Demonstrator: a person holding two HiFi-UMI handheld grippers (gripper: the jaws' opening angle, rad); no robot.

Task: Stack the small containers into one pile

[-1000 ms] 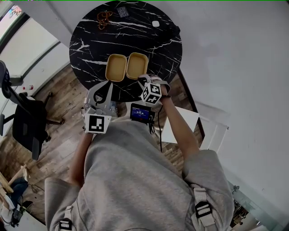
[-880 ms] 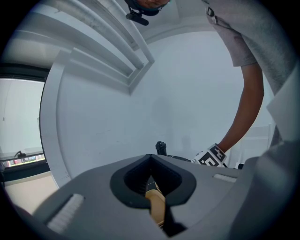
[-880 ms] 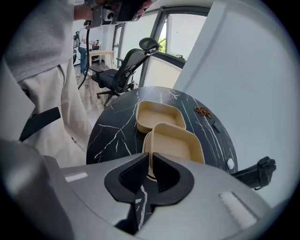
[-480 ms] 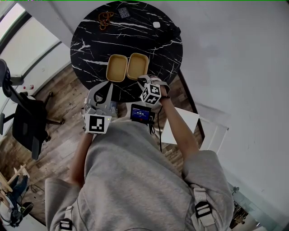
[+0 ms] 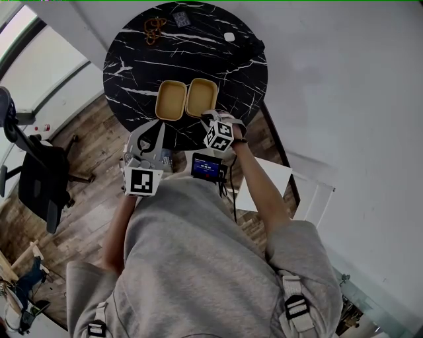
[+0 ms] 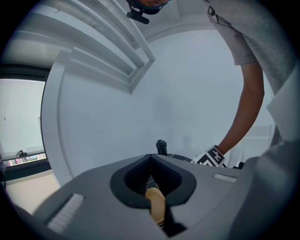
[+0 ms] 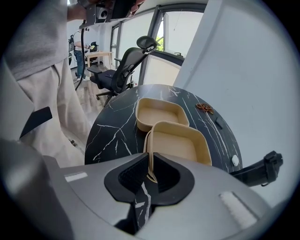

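Observation:
Two tan containers sit side by side on the round black marble table point(image 5: 132, 72): the left container point(image 5: 170, 100) and the right container point(image 5: 201, 96). In the right gripper view the right container point(image 7: 180, 143) is nearest, with the left container point(image 7: 159, 114) beyond it. My right gripper point(image 5: 209, 119) is at the right container's near edge, and its jaws point(image 7: 150, 164) are shut on that rim. My left gripper point(image 5: 157, 125) hovers at the table's near edge, short of the left container, tips together. A tan sliver point(image 6: 155, 206) shows in the hollow behind its tips.
At the table's far side lie a brown tangle point(image 5: 153, 28), a dark card point(image 5: 182, 18) and a small white object point(image 5: 228, 36). A black office chair point(image 5: 39, 178) stands on the wood floor to the left. A small screen point(image 5: 206, 165) hangs at my chest.
My right gripper has edged a little forward onto the right container's near rim. The left gripper and both containers have stayed put.

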